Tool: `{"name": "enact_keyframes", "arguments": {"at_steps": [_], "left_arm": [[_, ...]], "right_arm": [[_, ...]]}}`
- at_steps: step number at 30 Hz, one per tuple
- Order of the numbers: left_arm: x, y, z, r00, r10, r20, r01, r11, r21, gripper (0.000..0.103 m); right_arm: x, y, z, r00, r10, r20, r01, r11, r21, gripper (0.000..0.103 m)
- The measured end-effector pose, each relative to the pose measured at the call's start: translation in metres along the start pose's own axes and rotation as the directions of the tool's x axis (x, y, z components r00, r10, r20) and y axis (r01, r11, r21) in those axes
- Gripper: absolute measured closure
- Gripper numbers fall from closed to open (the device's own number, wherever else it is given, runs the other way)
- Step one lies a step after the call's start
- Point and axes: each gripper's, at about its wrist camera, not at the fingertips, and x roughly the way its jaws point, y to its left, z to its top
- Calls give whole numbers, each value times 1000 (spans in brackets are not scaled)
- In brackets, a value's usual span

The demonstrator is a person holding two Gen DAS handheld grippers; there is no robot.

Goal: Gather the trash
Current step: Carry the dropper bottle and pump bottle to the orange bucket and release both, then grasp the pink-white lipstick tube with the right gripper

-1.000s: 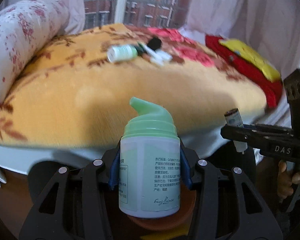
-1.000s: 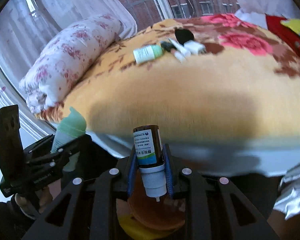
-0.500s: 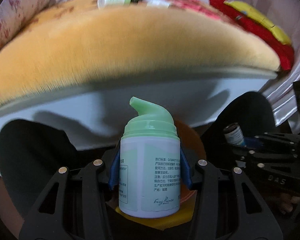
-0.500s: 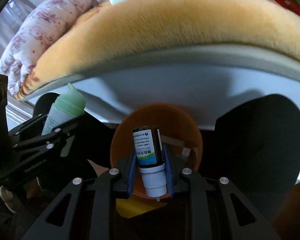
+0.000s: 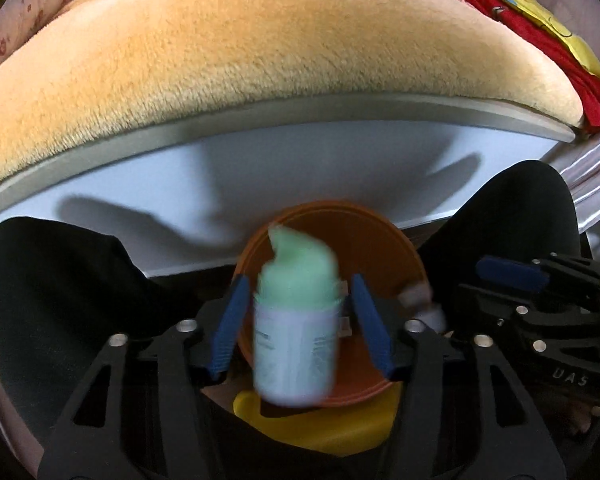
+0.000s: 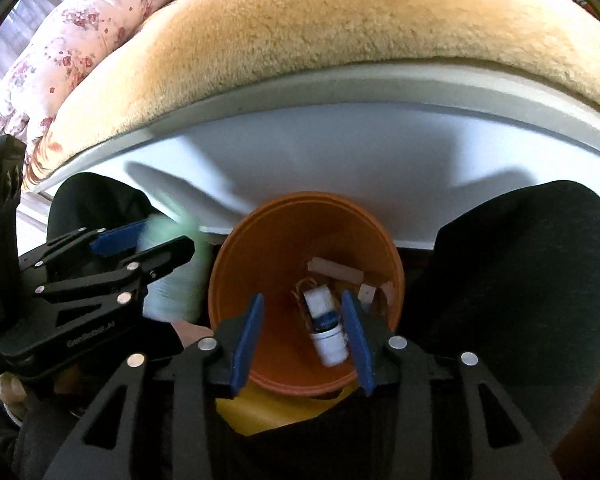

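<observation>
An orange bin (image 5: pixel 396 252) (image 6: pixel 260 248) stands on the floor between two black-clad knees, below the bed edge. My left gripper (image 5: pixel 296 320) is open above it. The green-capped white pump bottle (image 5: pixel 296 320) is blurred and loose between its blue pads, falling toward the bin; it also shows in the right wrist view (image 6: pixel 180 276). My right gripper (image 6: pixel 302 336) is open over the bin. The small dropper bottle (image 6: pixel 326 326), white cap down, is loose between its pads, dropping into the bin. It also shows blurred in the left wrist view (image 5: pixel 422 304).
The bin holds several bits of paper trash (image 6: pixel 336 270). A yellow object (image 5: pixel 320 428) lies under the bin's near side. The bed with its orange plush blanket (image 5: pixel 260 48) and white frame (image 6: pixel 340 152) rises just behind. A floral quilt roll (image 6: pixel 80 52) lies at left.
Both grippers have opened over the bin. The pump bottle and the dropper bottle, held shut half a second ago, are now loose and falling. The views tilted further down from the bed.
</observation>
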Motion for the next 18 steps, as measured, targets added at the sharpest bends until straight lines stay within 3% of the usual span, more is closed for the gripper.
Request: {"name": "enact_keyframes", "arguments": {"at_steps": [10, 16, 18], "left_arm": [[-17, -3, 5, 998, 31, 47, -32, 999, 13, 40], [-77, 4, 26, 986, 7, 167, -13, 999, 38, 39], [-101, 10, 38, 973, 4, 232, -13, 999, 38, 31]], "right_arm": [[-20, -7, -4, 999, 16, 42, -16, 1000, 14, 61], [-78, 0, 19, 989, 56, 133, -44, 995, -93, 56], [-102, 0, 45, 980, 63, 189, -36, 989, -141, 52]]}}
